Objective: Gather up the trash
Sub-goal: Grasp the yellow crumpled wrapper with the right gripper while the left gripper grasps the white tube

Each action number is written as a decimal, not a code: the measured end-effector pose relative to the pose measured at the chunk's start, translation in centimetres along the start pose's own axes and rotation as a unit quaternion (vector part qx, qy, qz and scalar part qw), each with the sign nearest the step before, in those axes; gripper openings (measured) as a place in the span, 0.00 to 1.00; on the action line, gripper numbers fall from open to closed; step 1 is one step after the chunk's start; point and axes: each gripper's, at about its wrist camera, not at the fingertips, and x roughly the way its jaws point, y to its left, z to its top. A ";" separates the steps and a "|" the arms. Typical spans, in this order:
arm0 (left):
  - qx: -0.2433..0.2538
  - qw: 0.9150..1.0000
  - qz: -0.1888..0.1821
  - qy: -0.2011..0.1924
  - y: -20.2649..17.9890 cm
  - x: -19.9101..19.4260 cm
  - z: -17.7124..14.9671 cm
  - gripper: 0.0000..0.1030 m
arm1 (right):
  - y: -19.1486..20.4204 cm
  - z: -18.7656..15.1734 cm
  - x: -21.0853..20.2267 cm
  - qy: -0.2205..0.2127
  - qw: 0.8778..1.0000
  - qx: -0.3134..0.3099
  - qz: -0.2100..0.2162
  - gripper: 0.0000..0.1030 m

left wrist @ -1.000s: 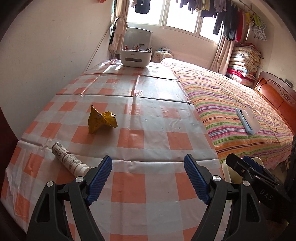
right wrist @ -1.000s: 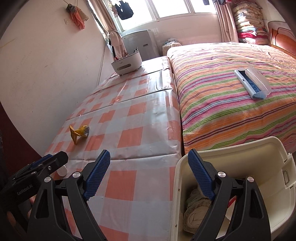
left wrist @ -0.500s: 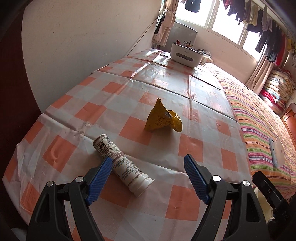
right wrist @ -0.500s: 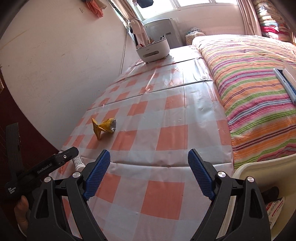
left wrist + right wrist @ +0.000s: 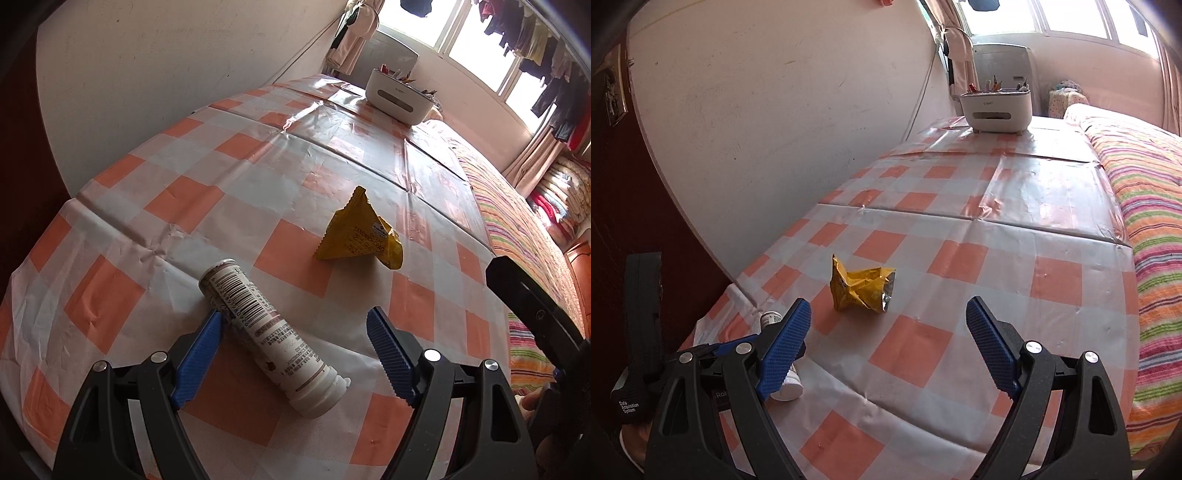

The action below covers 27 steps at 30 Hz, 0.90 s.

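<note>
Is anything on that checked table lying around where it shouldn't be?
Yes, two things. A white plastic bottle with a printed label lies on its side between the open left hand-held gripper fingers. Beyond it sits a crumpled yellow cracker wrapper, torn open and apparently empty. Both look like litter on the orange-checked tablecloth.

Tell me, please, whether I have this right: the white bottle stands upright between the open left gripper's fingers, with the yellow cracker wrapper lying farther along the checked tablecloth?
Not quite: the left wrist view shows the white bottle lying on its side, not upright. Otherwise correct: it sits between the open left gripper fingers, and the yellow cracker wrapper lies farther along the checked tablecloth.
</note>
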 end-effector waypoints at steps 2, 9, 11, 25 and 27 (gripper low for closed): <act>-0.002 1.000 -0.003 0.006 0.3 0.4 0.1 0.69 | 0.6 0.8 1.4 0.008 1.000 -0.023 0.006 0.82; 0.005 1.000 -0.009 0.015 1.3 1.1 0.0 0.48 | 2.3 1.7 5.5 0.042 0.996 -0.078 0.033 0.82; 0.003 1.000 -0.014 0.014 1.6 1.1 0.1 0.44 | 2.9 1.6 6.4 0.053 0.993 -0.094 0.039 0.82; 0.022 0.999 -0.026 0.011 2.5 0.8 -0.1 0.31 | 5.1 0.0 11.1 0.115 0.983 -0.145 0.008 0.29; 0.026 0.999 -0.026 0.009 2.3 0.8 -0.1 0.31 | 4.6 -0.1 10.9 0.112 0.985 -0.133 0.007 0.25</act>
